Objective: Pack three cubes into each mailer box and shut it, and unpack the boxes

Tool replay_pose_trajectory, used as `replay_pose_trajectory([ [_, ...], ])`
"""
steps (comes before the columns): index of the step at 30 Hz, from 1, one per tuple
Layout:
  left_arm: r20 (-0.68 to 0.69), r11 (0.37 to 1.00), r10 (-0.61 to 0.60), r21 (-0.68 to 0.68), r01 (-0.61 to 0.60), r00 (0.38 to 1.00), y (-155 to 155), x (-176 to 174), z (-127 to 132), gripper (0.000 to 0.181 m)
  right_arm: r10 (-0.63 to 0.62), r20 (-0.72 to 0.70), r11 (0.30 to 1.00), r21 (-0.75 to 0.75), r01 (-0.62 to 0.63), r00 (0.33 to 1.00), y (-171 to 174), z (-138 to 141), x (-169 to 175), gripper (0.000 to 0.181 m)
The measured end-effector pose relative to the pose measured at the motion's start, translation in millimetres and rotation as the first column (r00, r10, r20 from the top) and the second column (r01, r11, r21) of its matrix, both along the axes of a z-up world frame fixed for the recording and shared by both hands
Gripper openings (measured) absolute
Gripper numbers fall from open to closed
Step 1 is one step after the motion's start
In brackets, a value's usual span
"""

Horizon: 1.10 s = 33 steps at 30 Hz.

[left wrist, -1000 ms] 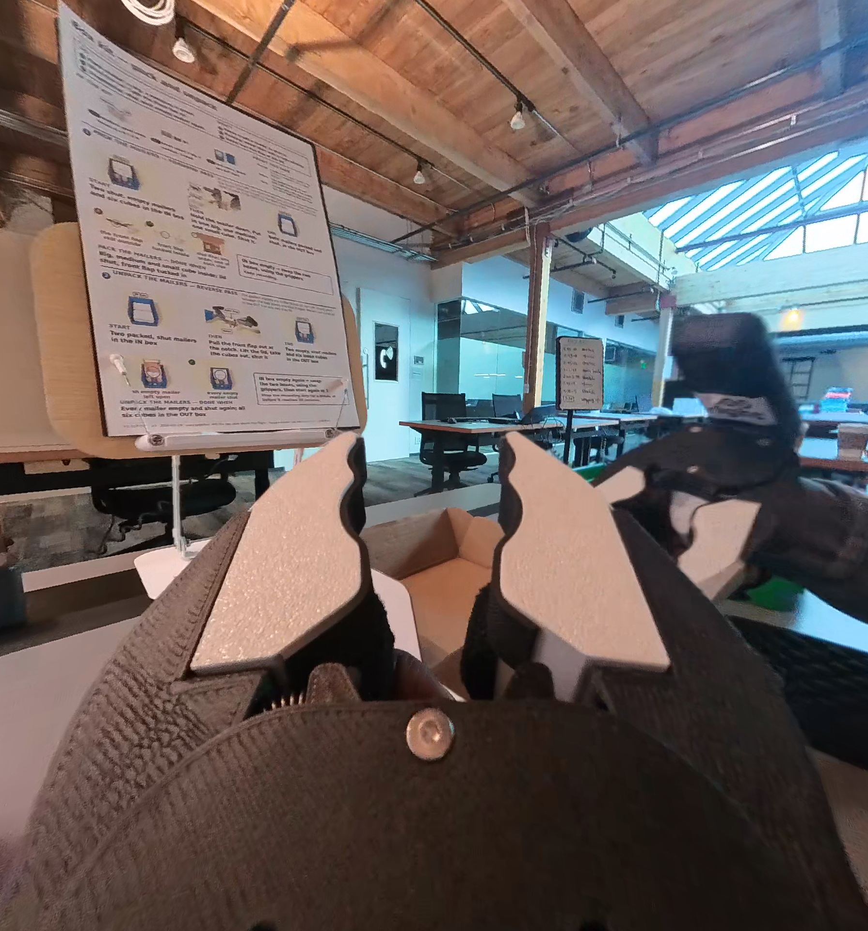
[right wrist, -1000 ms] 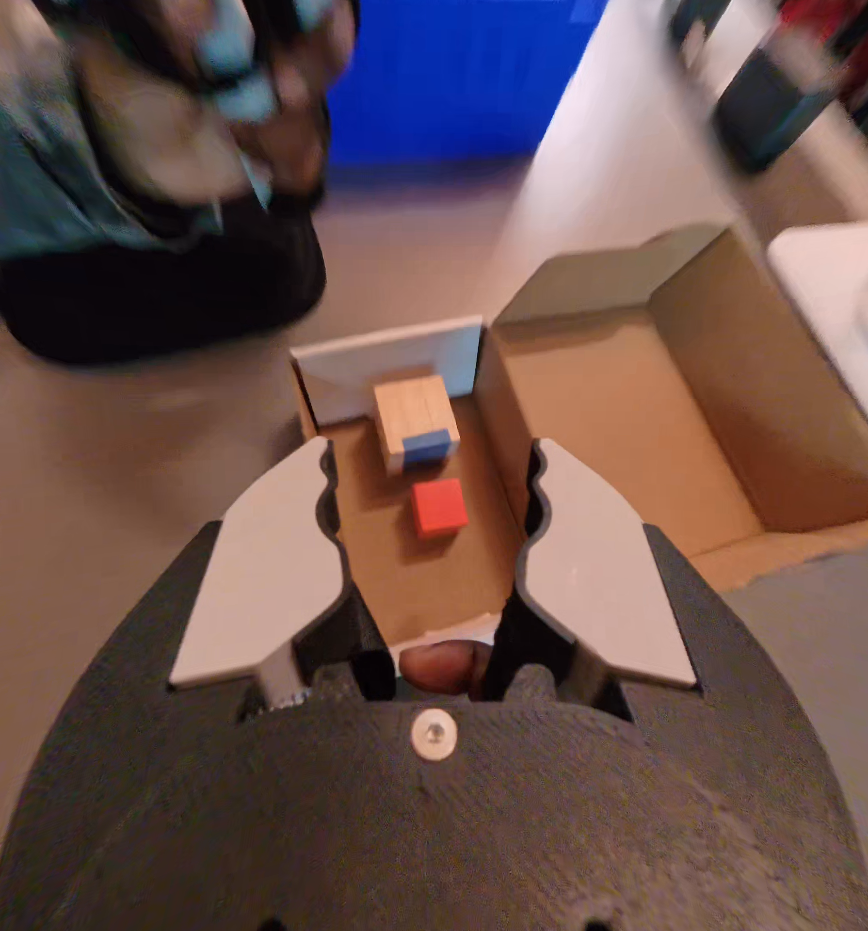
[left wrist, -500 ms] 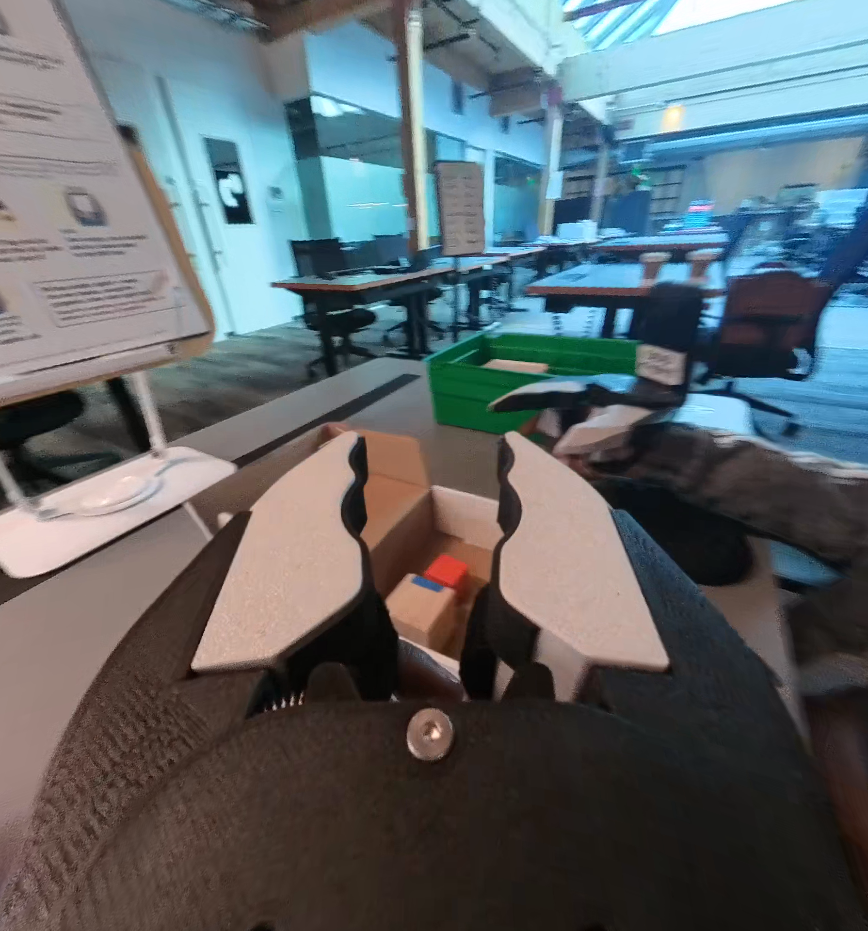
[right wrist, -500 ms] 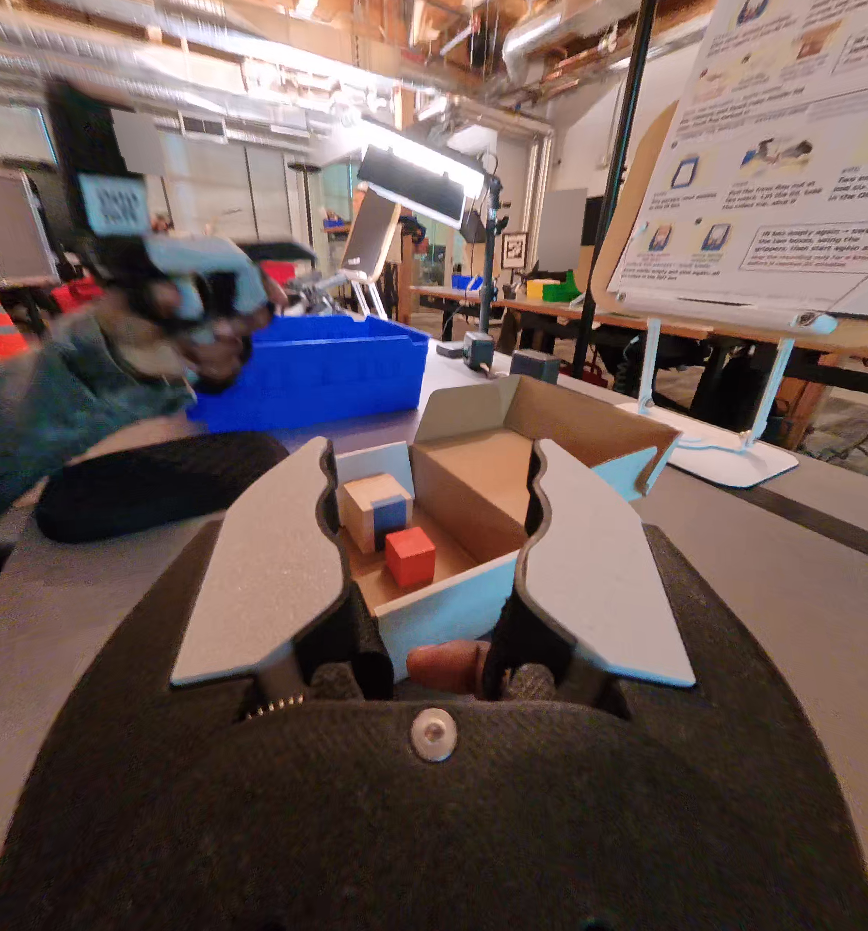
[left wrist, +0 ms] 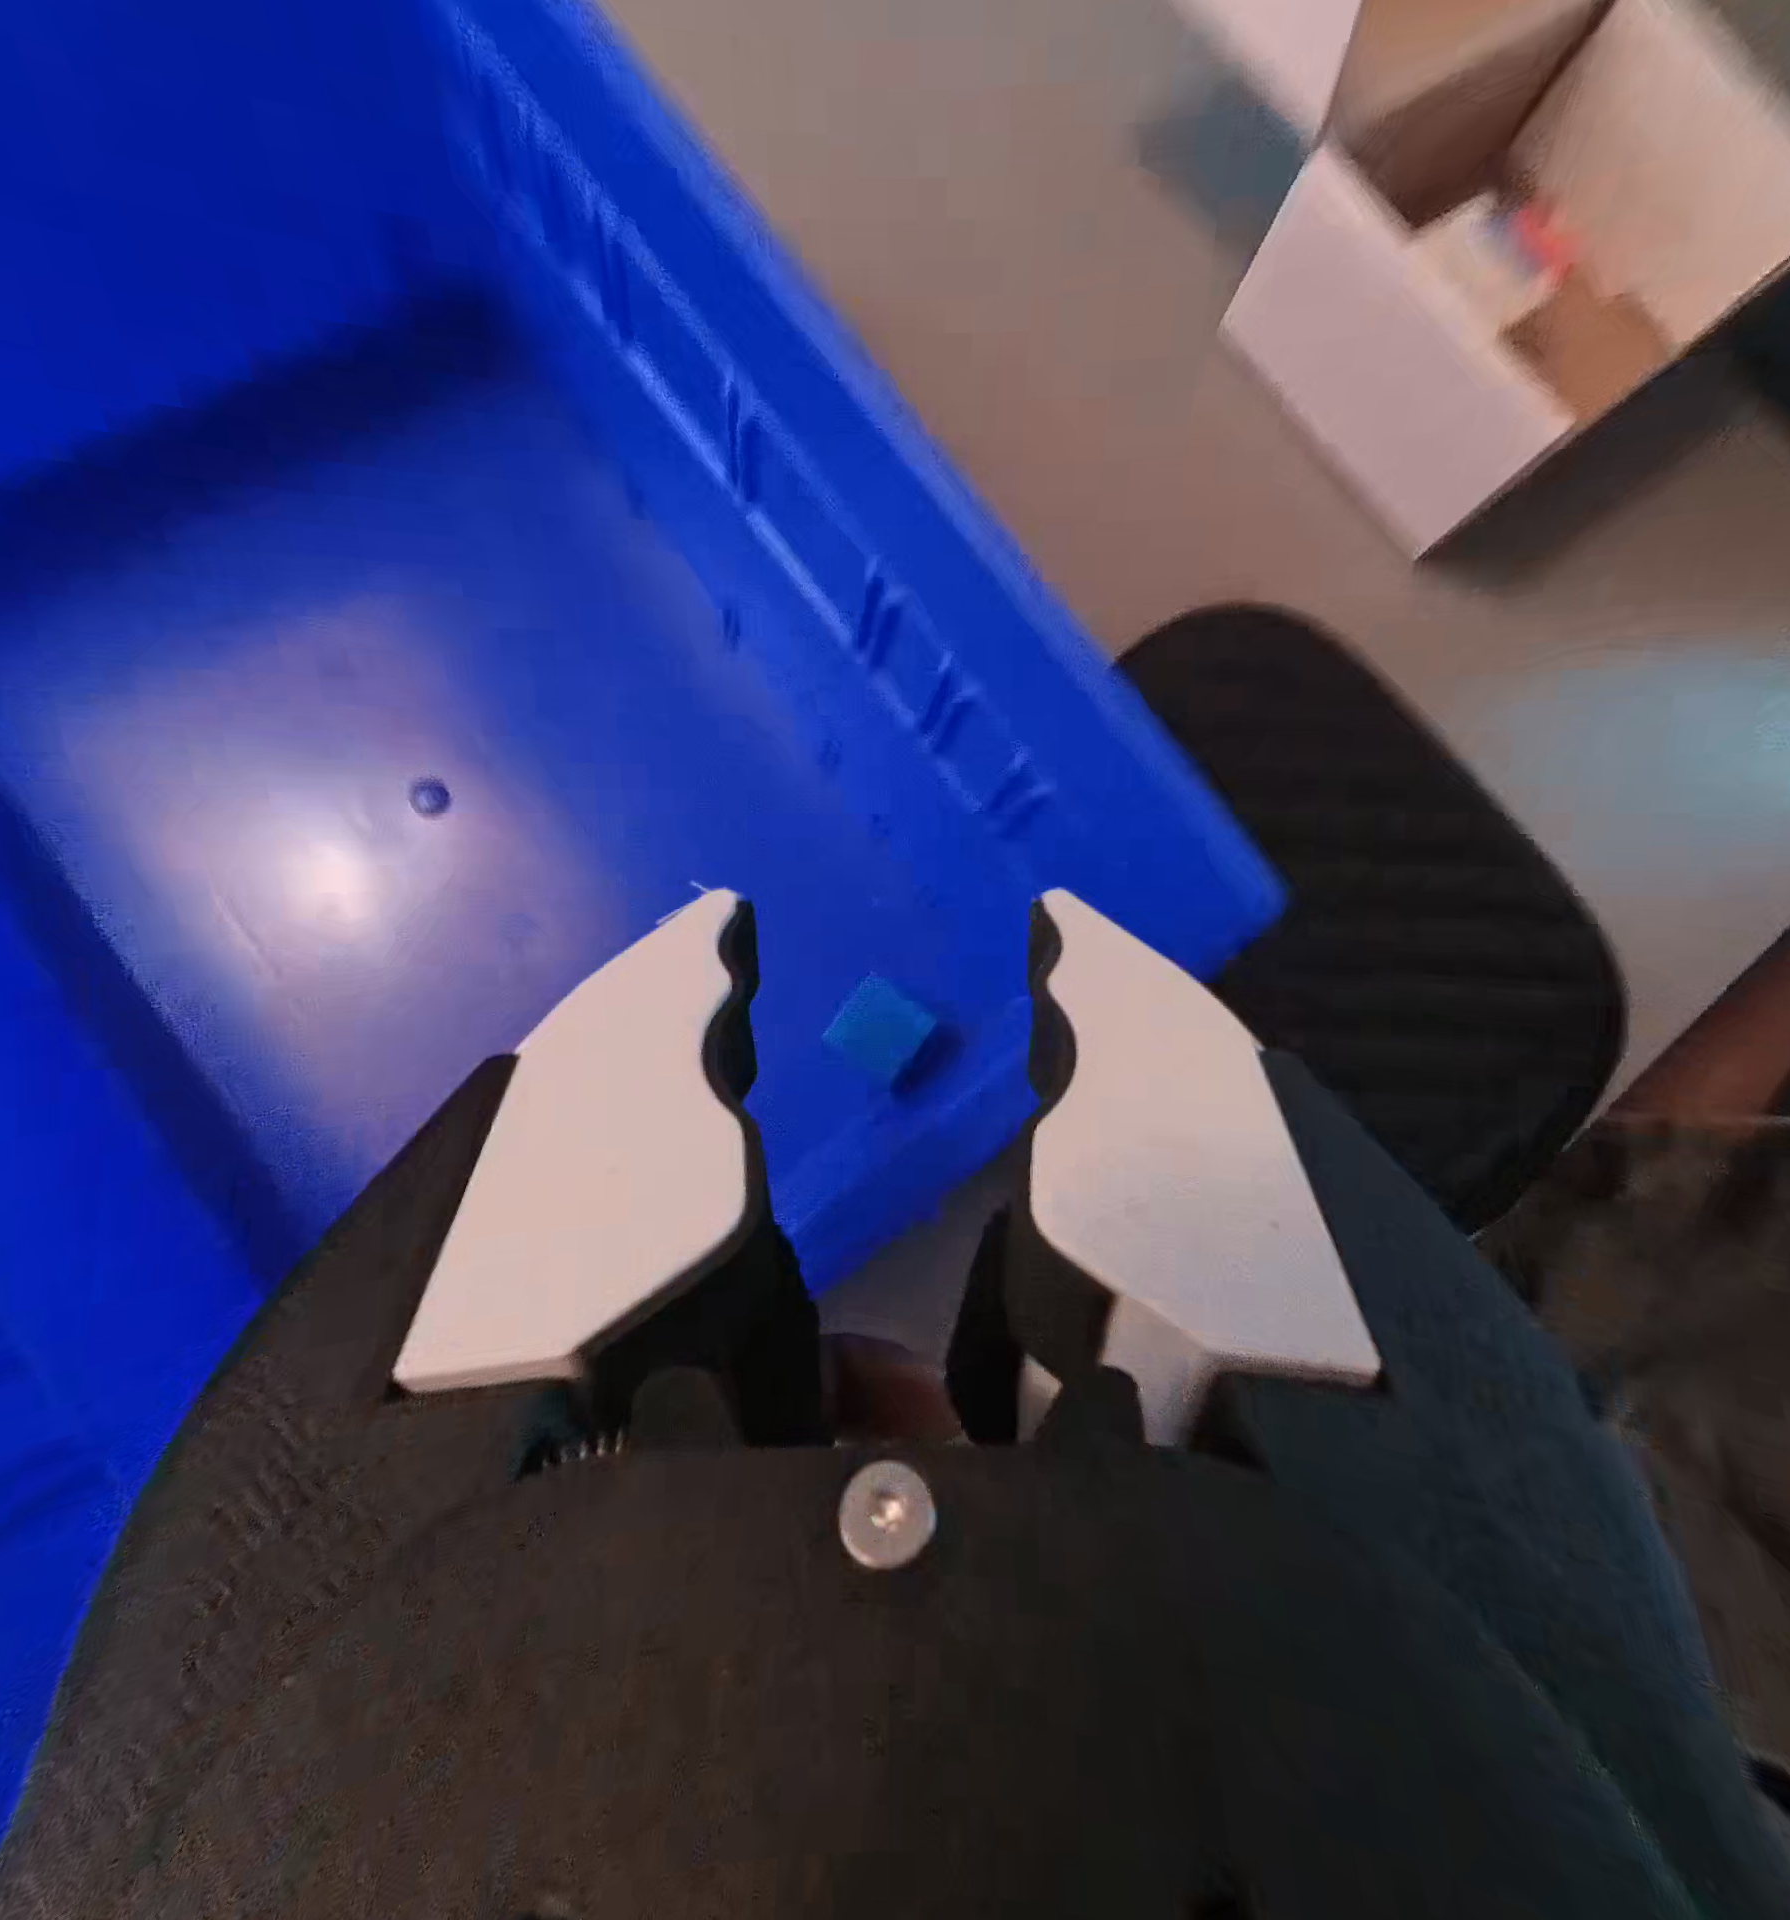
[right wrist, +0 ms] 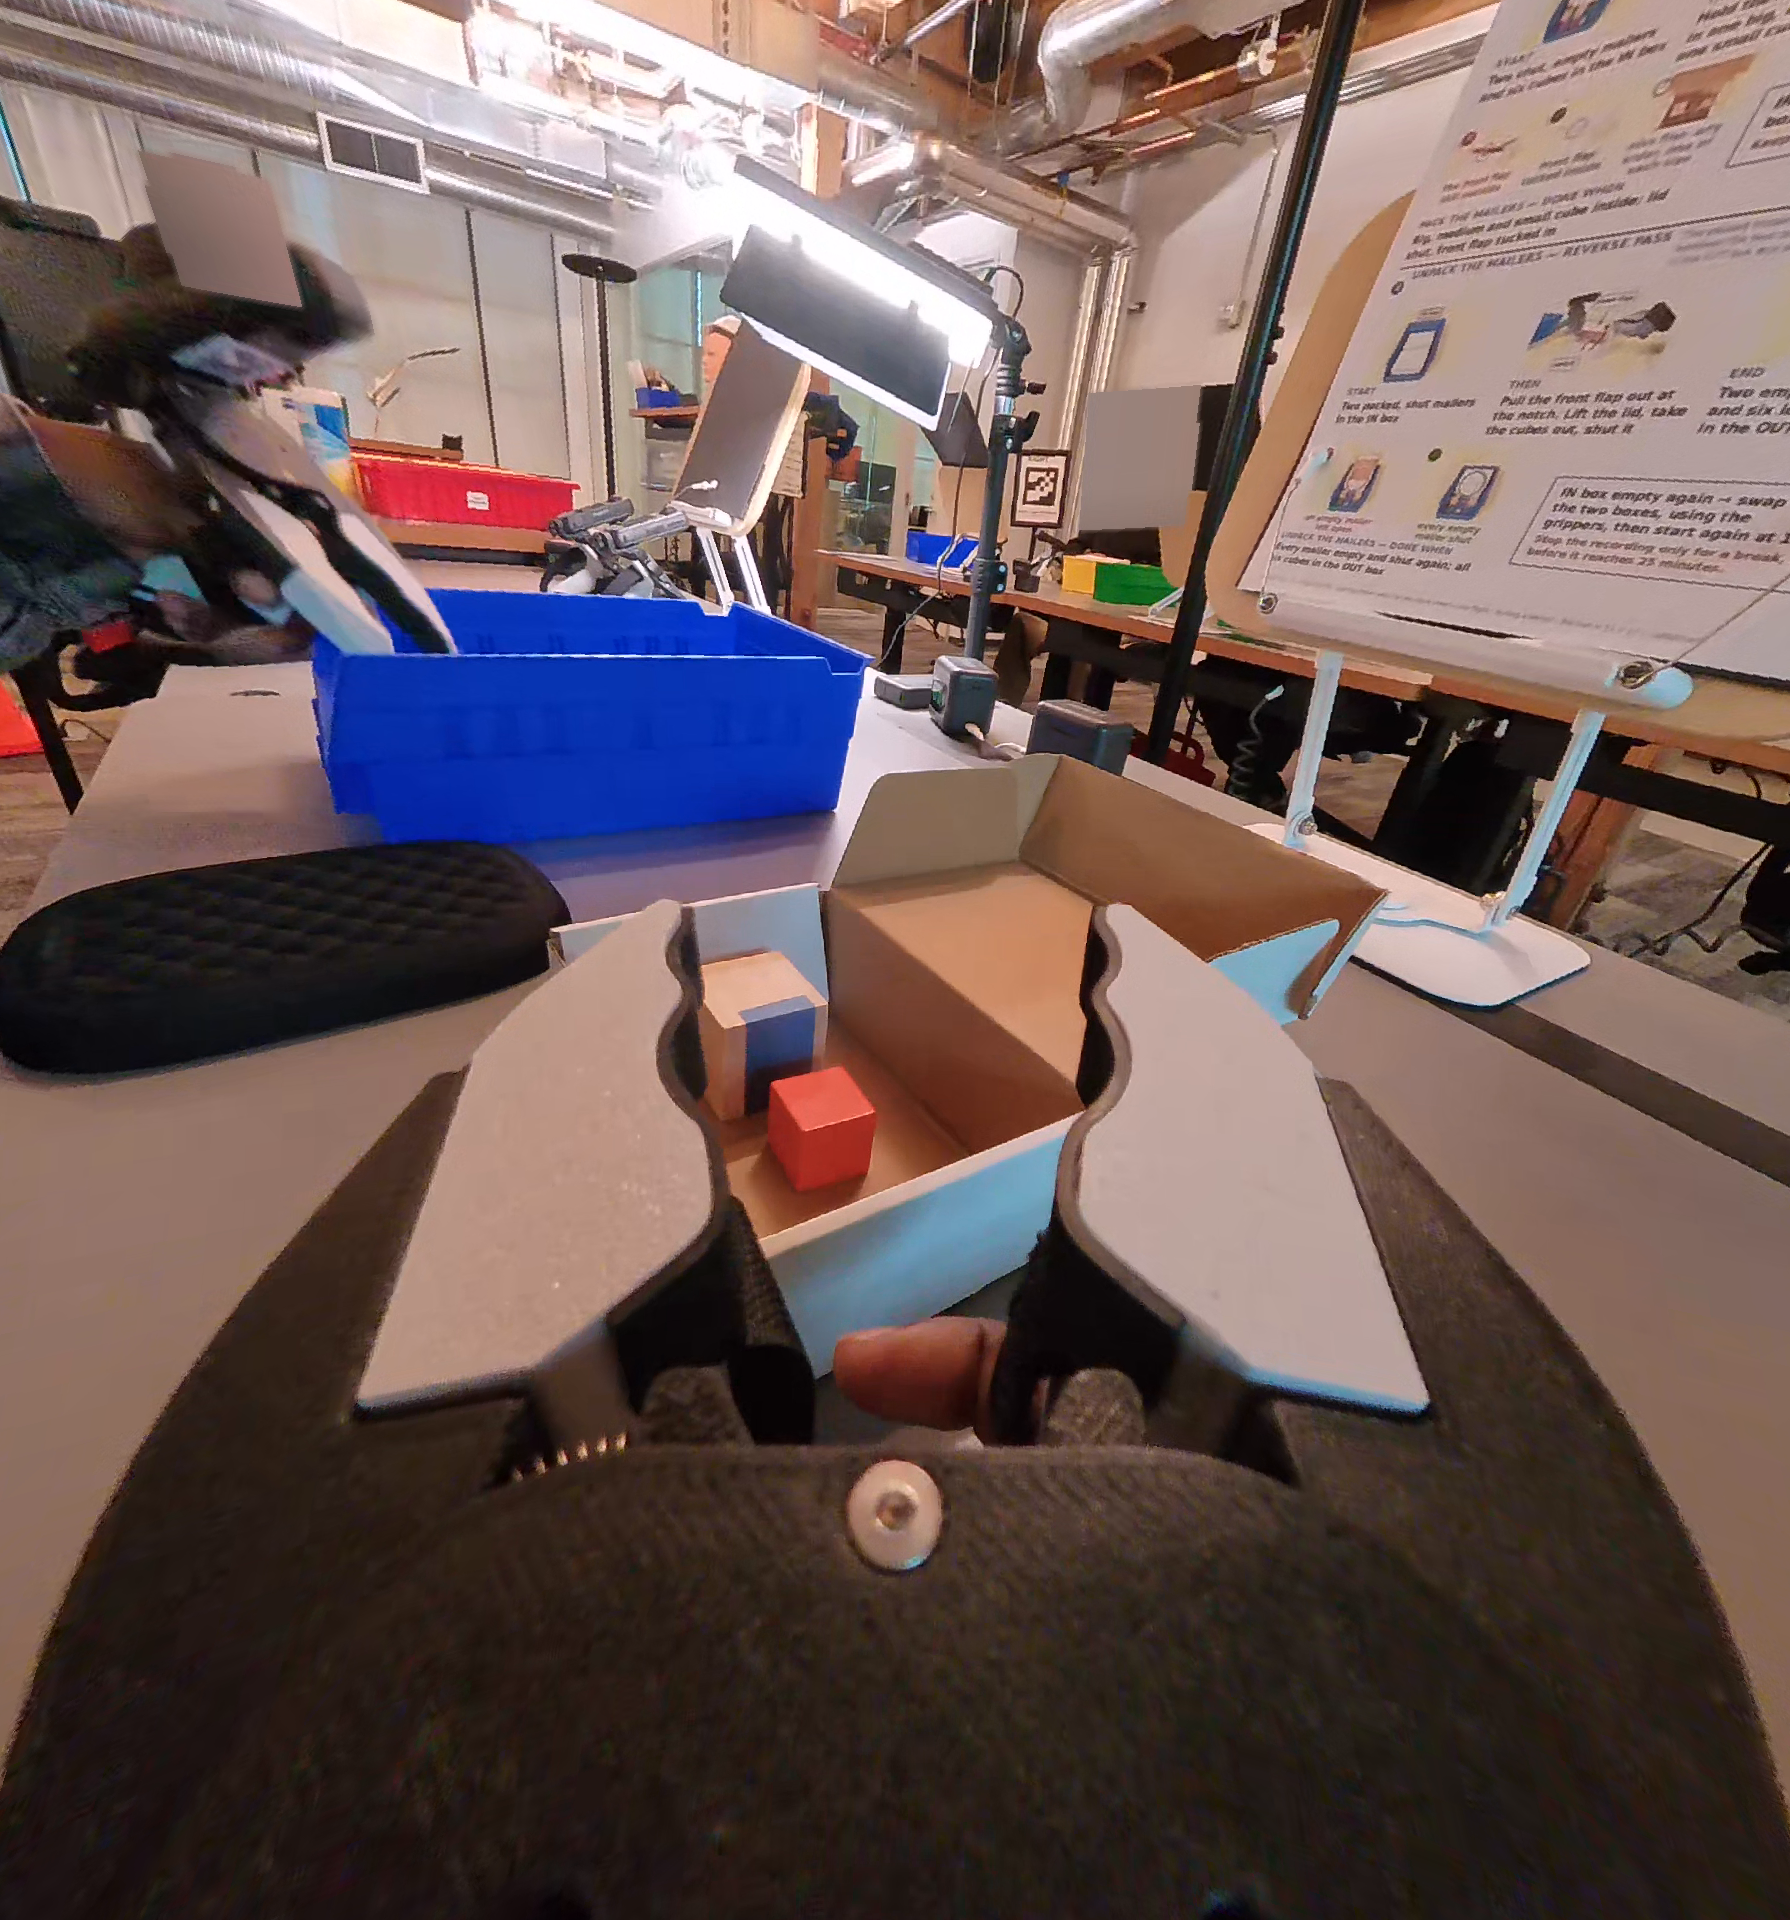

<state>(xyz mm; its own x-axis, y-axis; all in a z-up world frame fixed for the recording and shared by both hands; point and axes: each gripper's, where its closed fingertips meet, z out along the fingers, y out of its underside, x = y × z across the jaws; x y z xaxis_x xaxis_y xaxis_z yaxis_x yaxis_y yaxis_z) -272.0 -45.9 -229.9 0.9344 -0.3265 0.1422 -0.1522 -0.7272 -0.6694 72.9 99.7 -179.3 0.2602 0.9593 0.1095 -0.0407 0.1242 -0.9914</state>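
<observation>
In the left wrist view, the left tool [left wrist: 891,914] hangs over the deep blue plastic bin [left wrist: 299,644], which fills the left and centre of the frame. Its two pale grey fingers are spread apart with nothing between them. A small blue cube [left wrist: 878,1029] lies on the bin floor close to the bin's near wall and shows in the gap between the fingers. To the right of the bin lies a black textured pad [left wrist: 1390,894], and the white cardboard mailer box [left wrist: 1390,395] sits blurred in the upper right.

In the right wrist view, the right tool [right wrist: 886,925] sits low over the grey surface [right wrist: 143,1195], fingers wide apart and empty, just in front of the open mailer box [right wrist: 912,1236]. Inside, at frame centre, a red cube [right wrist: 821,1127] lies in front of a larger pale wooden cube with a blue face [right wrist: 761,1023]. The box lid [right wrist: 974,821] stands open behind. The blue bin [right wrist: 579,707] stands beyond, with the left tool [right wrist: 351,582] dipping into its left end at upper left. A printed instruction board on a white stand [right wrist: 1597,364] occupies the upper right.
</observation>
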Motion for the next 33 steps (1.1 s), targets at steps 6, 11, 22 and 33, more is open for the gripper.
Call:
replay_pose_trajectory([
  [6,-0.075,0.962,-0.044,-0.272,0.022,0.996,-3,-12,-42,0.047,-0.008,0.006,1.000,0.009,0.008,1.000,0,-1,0,0.070],
  [11,-0.136,0.909,-0.107,-0.414,0.041,0.985,-13,-15,-56,0.045,-0.009,0.014,1.000,0.021,0.009,1.000,-1,-1,-1,0.070],
  [22,-0.230,0.908,-0.059,-0.417,-0.043,0.971,-6,-46,-56,0.027,-0.032,0.059,0.994,0.105,0.026,0.998,-3,-4,-3,0.070],
  [33,-0.034,0.873,-0.166,-0.471,0.131,0.986,-13,-6,-59,0.042,-0.039,0.060,0.993,0.115,0.032,0.997,-2,-4,-3,0.069],
])
